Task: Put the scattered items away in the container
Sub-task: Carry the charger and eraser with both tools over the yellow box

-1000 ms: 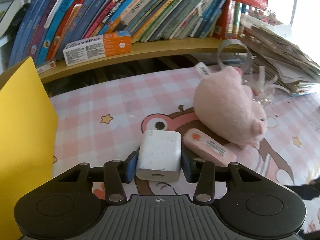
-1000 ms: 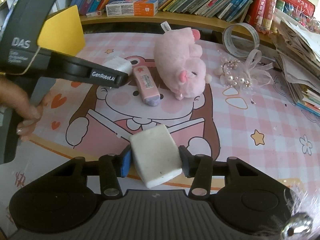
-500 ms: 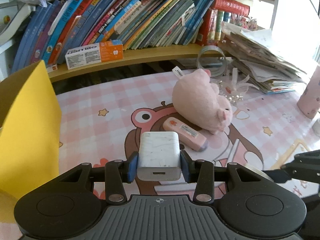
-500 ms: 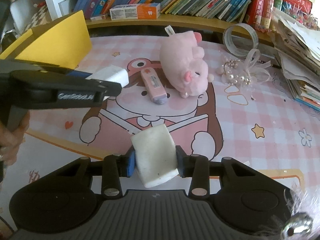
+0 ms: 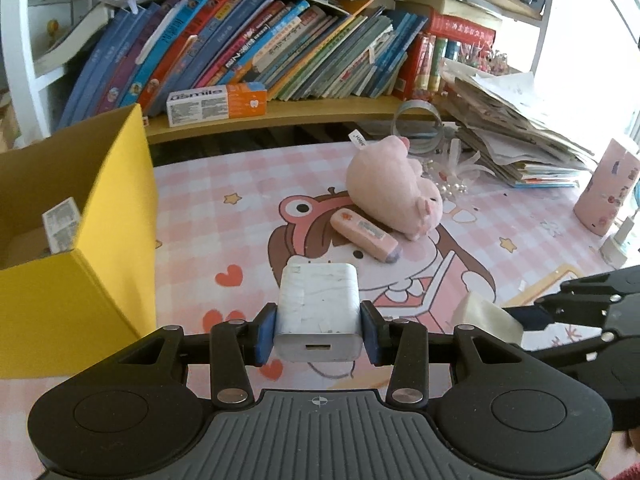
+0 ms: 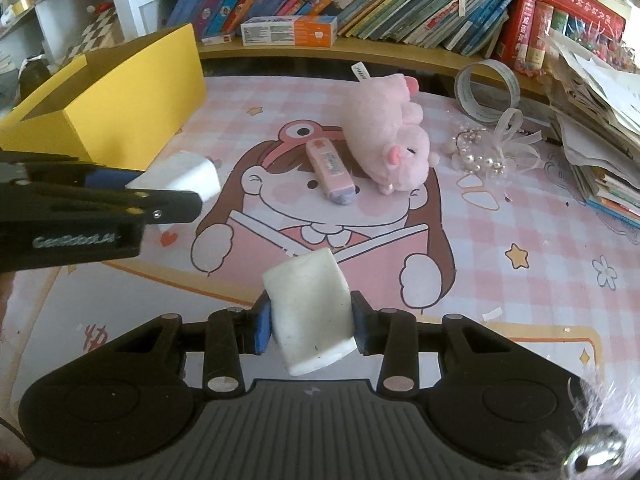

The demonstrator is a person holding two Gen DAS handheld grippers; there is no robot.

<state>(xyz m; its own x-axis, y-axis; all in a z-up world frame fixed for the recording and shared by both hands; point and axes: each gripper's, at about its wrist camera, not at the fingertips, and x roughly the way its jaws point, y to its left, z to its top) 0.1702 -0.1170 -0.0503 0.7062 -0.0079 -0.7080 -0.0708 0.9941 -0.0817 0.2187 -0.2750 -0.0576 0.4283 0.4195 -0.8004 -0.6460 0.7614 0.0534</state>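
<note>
Lifted higher and nearer the yellow cardboard box (image 5: 116,216): left tongs (image 5: 319,330) clamped on one white plug-in charger (image 5: 318,312); "Osmile" carton (image 5: 216,103) on shelf.

Right view: right tongs (image 6: 311,322) clamped on one white rectangular eraser (image 6: 310,308), above surface; "GenRobot.AI" on the other tool.

Only a couple of things are readable from my claws: the white-and-orange toothpaste box (image 5: 217,104) on the shelf says "dSmile", I think, and my left gripper (image 6: 132,188) has "GenRobot.AI" printed along its side. Book spines and the pink tube's label are too blurry.
</note>
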